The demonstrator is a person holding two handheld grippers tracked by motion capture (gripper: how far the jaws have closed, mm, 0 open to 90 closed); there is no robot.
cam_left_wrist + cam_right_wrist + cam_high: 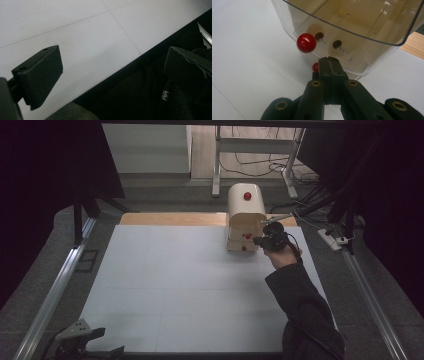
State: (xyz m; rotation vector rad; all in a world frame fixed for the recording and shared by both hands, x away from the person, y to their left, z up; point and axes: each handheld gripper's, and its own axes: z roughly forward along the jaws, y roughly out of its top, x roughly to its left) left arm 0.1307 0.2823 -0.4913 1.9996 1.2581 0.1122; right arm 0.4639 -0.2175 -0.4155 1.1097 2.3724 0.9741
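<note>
A cream-coloured plastic drawer cabinet with a rounded top (246, 217) is seen standing upright at the far edge of the white table (175, 285), partly over a strip of bare light wood (170, 219), right of the middle in the high view. Its upper drawer, a translucent smoky-beige plastic tray (352, 37), is drawn out towards the person, and the right gripper (328, 65) is held just beside and below its front wall, with the jaws pressed flat together and nothing visible between them. The left gripper (82, 340) is kept low at the near left corner of the table, well apart from the cabinet; its jaws stand wide apart and empty. The cabinet is judged to be light and hollow, so it may slide or tip on the smooth table if a drawer is pulled sharply. The drawer wall looks thin, stiff, glossy and rather slippery for flat pads. The better hold is judged to be the glossy red round knob (306, 43) on the drawer front, gripped across its sides or behind it at its neck. By count, one cabinet is seen, with three red knobs in the high view: one on the rounded top and two on the drawer fronts below. In the right gripper view two red knobs are counted, the lower red knob (315, 67) half hidden by the jaws, and two dark screw heads (319, 36) are seen through the drawer wall.
</note>
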